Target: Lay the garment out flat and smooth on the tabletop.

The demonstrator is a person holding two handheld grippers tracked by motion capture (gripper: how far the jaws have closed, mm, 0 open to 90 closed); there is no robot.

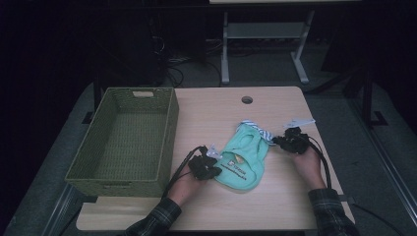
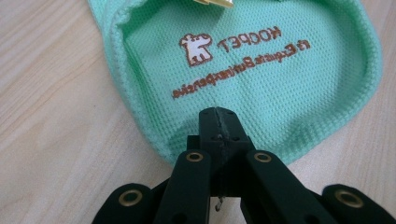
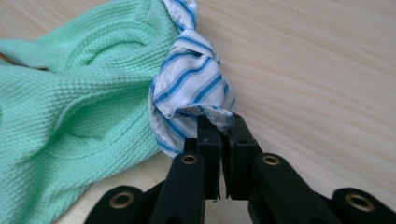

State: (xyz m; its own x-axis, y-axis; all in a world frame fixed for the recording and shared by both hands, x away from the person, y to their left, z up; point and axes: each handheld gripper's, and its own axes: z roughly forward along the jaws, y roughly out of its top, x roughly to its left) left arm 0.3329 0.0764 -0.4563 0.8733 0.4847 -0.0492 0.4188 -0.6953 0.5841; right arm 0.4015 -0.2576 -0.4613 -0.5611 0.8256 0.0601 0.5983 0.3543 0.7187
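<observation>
Green shirt (image 1: 244, 160) lies on the table (image 1: 275, 206), right of the empty basket (image 1: 125, 142). Left gripper (image 2: 218, 122) clamped on its hem; right gripper (image 3: 219, 128) pinching the striped collar (image 3: 191, 84). Gripped, not yet lifted; moving it remains.

On the mint-green knitted mesh garment (image 2: 243, 70), just beyond the closed tips of the left claw (image 2: 219, 122), brown embroidered text stands upside down in the left gripper view. The larger word reads "HOOPET" (image 2: 250, 39). Beside it is a small brown and white dog-shaped logo (image 2: 196, 48). Under this, nearer to the claw, a line of brown cursive letters (image 2: 240, 67) runs across the fabric; I cannot read it with certainty. In the high view the same print (image 1: 236, 168) is too small to read.
</observation>
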